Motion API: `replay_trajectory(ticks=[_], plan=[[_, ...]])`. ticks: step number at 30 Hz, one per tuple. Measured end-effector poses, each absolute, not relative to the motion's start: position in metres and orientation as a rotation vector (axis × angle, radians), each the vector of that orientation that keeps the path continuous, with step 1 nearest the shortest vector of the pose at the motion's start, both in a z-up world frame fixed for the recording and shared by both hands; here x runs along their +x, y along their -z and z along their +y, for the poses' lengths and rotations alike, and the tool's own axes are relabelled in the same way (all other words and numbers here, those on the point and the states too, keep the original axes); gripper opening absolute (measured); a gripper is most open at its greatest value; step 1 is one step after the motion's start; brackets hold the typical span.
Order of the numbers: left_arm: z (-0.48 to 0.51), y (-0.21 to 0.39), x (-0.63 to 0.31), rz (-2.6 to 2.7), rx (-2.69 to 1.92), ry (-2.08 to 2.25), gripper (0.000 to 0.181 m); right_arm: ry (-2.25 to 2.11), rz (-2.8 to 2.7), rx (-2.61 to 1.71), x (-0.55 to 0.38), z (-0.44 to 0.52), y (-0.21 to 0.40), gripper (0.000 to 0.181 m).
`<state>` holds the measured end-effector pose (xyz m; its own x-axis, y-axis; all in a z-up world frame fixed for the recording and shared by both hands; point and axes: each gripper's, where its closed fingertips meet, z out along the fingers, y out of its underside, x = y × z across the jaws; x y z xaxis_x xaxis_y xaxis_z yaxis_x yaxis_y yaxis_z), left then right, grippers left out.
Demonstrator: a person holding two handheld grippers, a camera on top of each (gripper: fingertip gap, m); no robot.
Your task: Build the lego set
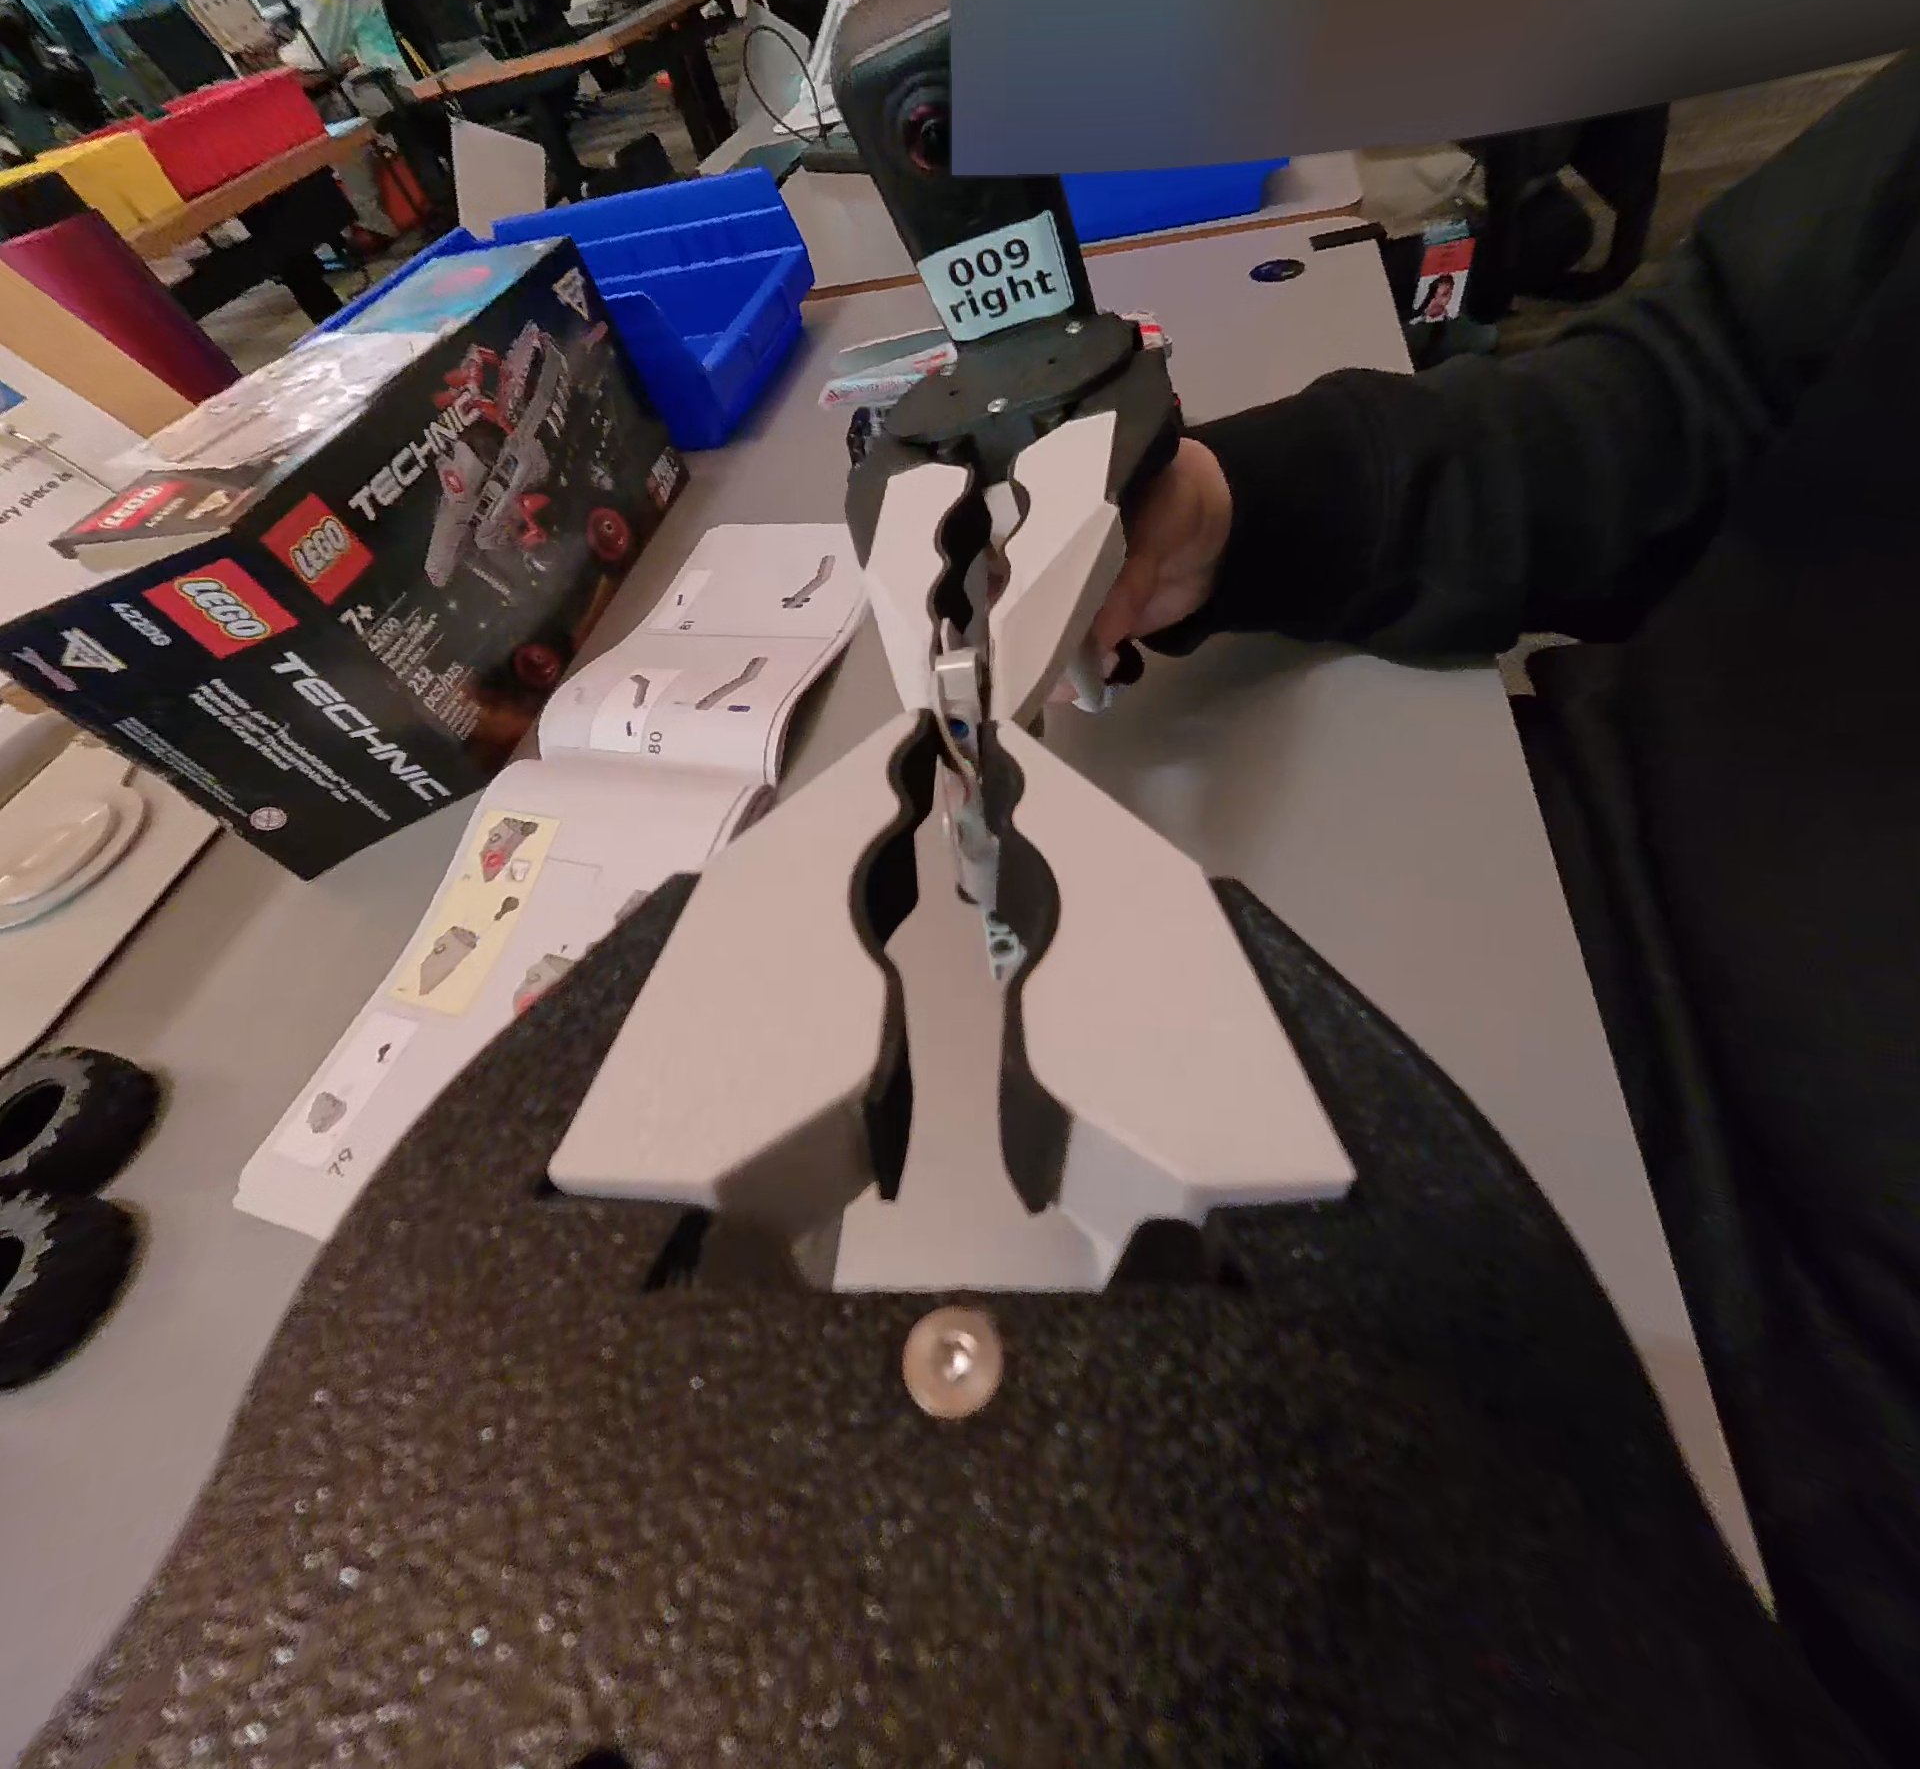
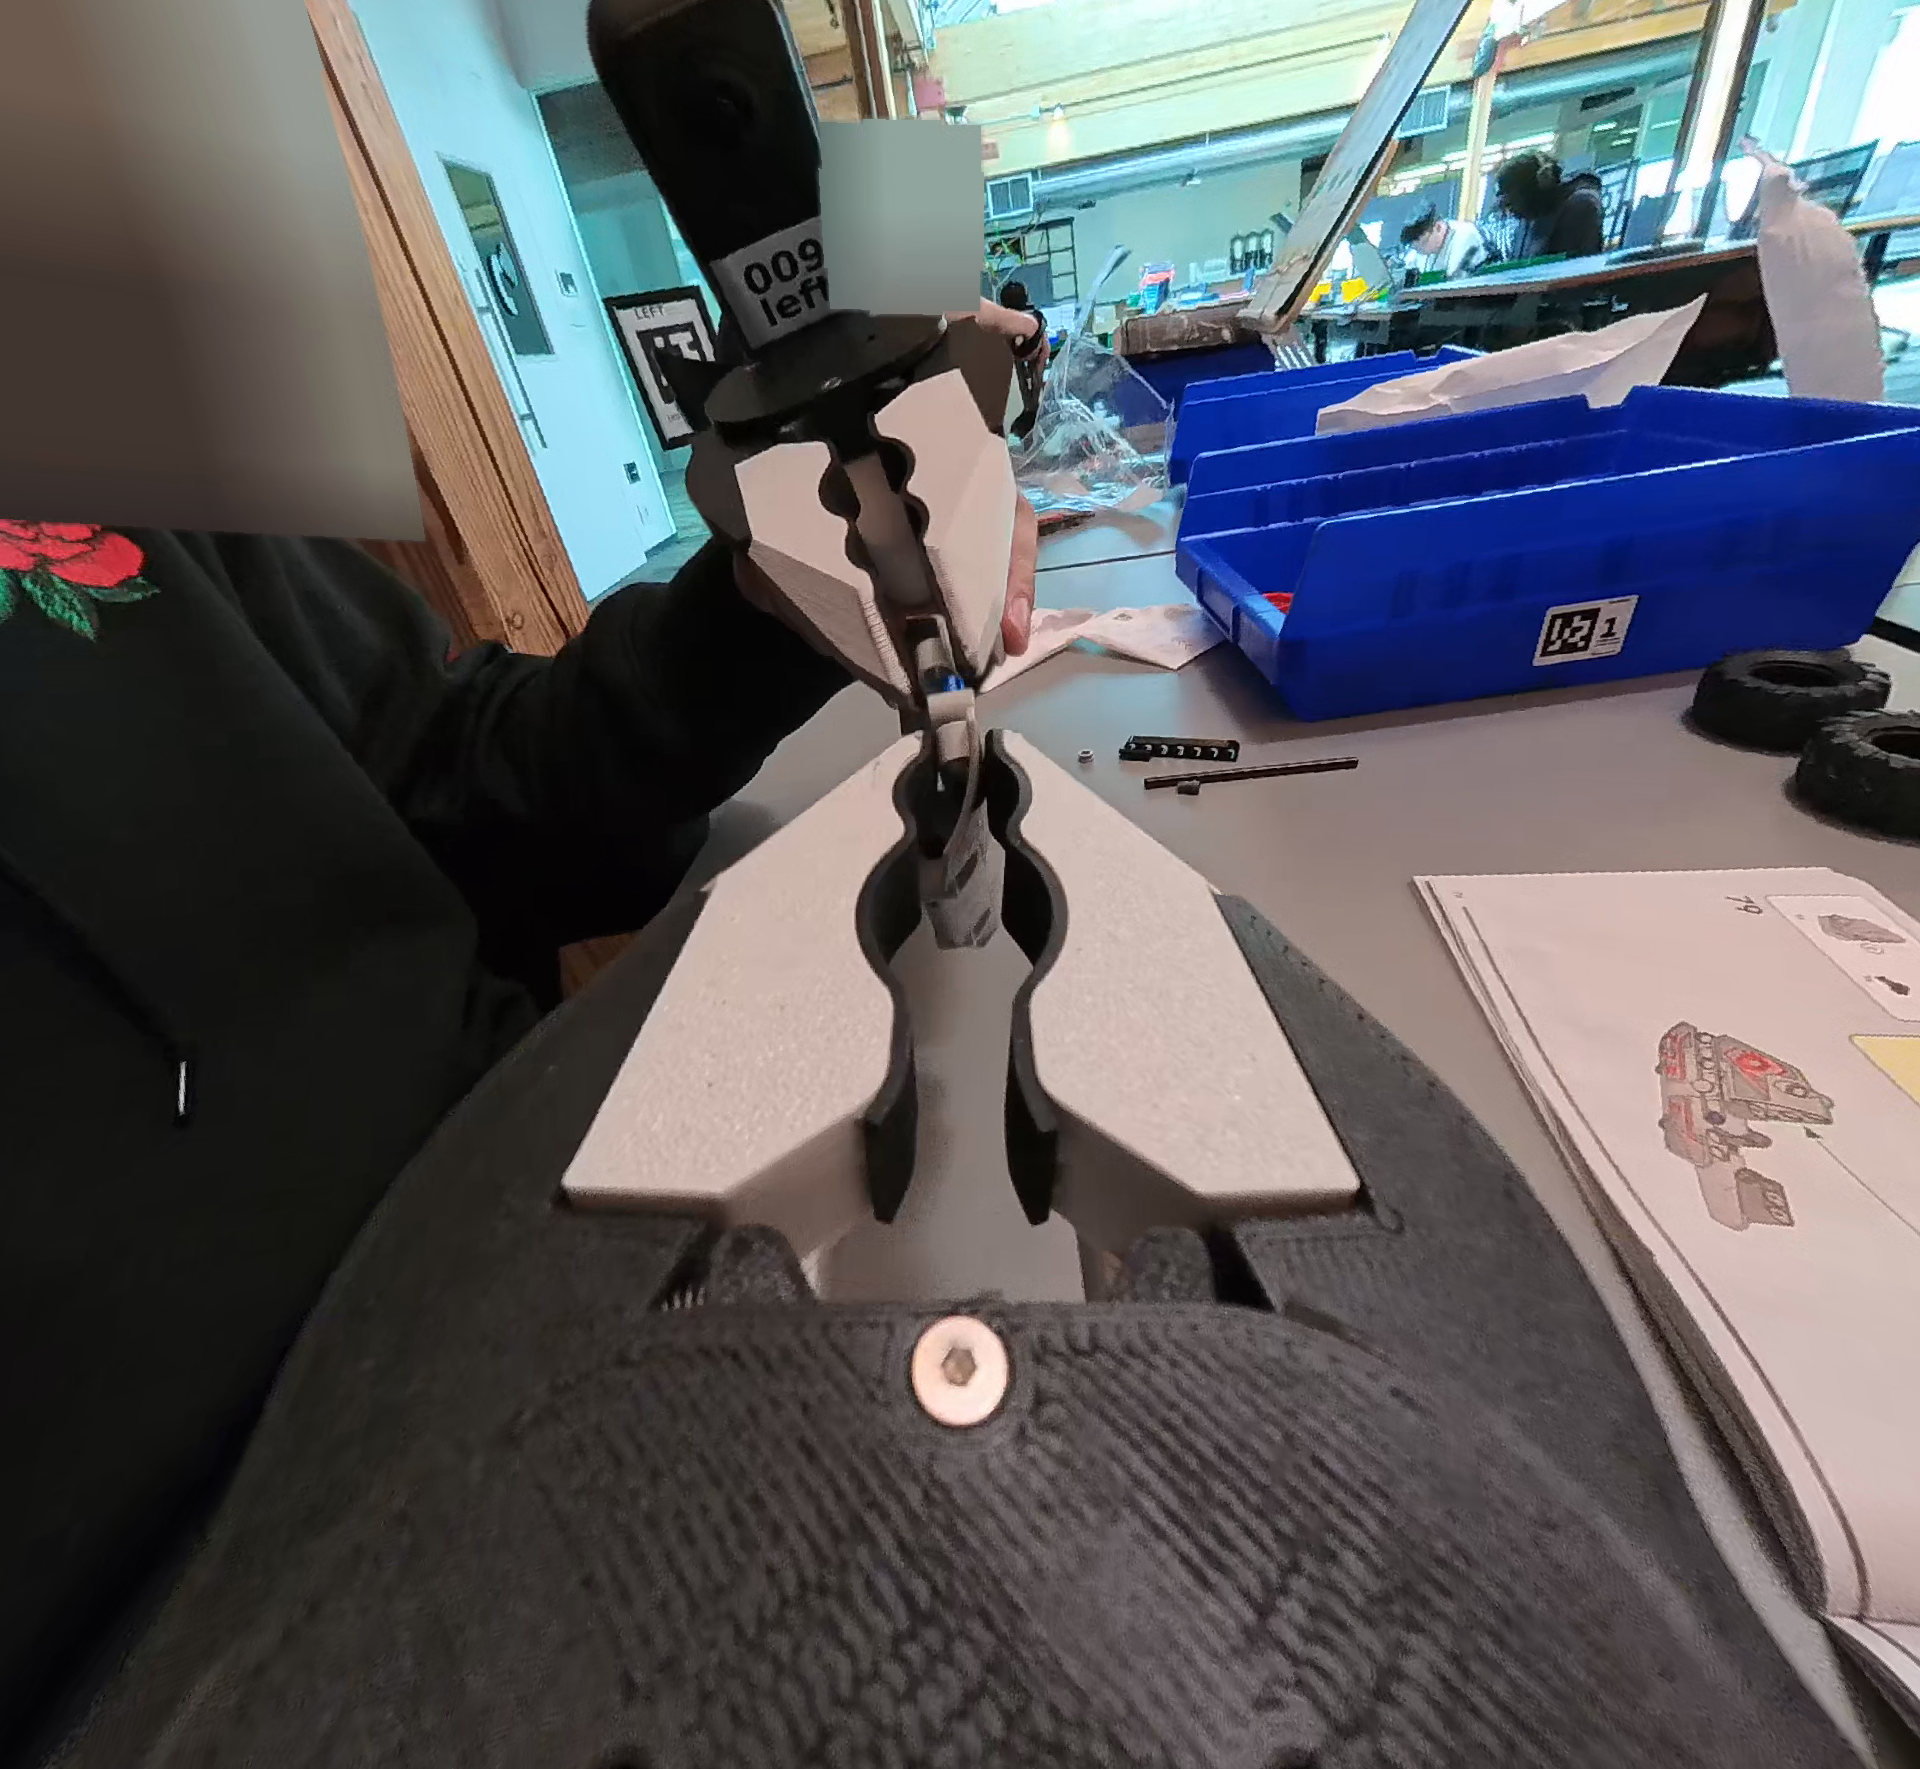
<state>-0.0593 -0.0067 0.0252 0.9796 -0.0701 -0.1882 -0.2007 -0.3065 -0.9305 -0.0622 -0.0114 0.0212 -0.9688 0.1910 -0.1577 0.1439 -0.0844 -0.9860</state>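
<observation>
Two grippers met tip to tip mid-frame, above the table.
Left gripper [image 1: 961,763] clamped on one grey lego beam [image 1: 977,846]; right gripper [image 2: 951,763] clamped on a second grey lego piece [image 2: 961,872]. Beyond: one open instruction booklet [image 1: 582,815], two black tyres [image 2: 1829,732] right, one lego box [image 1: 343,576] left, three blue bins [image 2: 1558,556].

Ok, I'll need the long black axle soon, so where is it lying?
In the right wrist view, the black axle lies on the grey table, right of the gripper tips, just in front of a short black beam and nearer than the blue bin.
</observation>
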Motion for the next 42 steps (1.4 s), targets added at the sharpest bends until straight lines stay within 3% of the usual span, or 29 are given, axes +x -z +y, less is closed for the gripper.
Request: replay_trajectory(ticks=[28,42], plan=[[-0.010,-0.002,-0.059,0.122,-1.866,0.201,0.005,-1.820,-2.379,-0.324,-0.058,-0.013,-0.001,0.006],[-0.007,0.018,-0.068,0.122,-1.957,0.102,0.005,-1.641,-2.493,-0.401,-0.066,-0.011,0.022,0.006]])
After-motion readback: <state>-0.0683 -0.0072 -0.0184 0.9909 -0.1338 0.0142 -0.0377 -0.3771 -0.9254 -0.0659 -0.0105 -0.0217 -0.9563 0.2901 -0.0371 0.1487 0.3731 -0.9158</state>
